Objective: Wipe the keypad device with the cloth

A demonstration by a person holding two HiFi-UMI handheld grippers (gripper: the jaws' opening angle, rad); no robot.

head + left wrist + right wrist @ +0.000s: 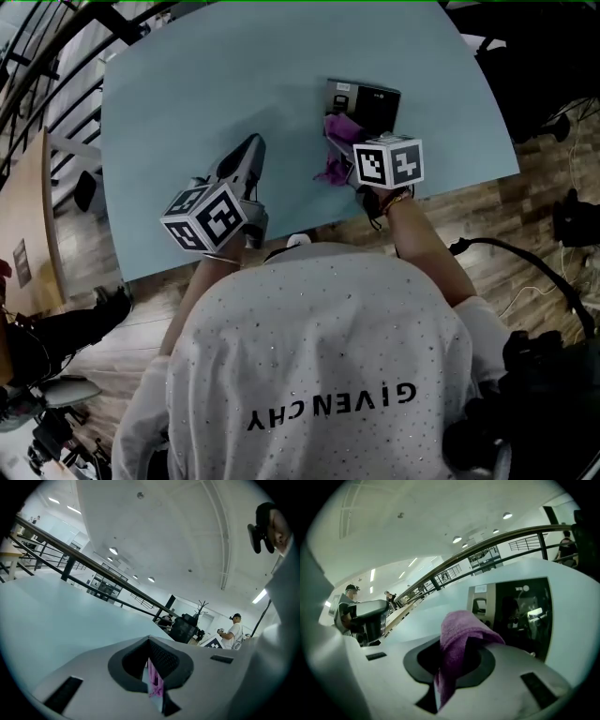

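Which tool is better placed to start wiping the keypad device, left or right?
Right. The right tool grips the purple cloth at the keypad device; the left tool sits apart without it.

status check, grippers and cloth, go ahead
Right gripper shut on cloth. Left gripper shut, empty. Cloth at near edge of keypad device. Nothing in the way.
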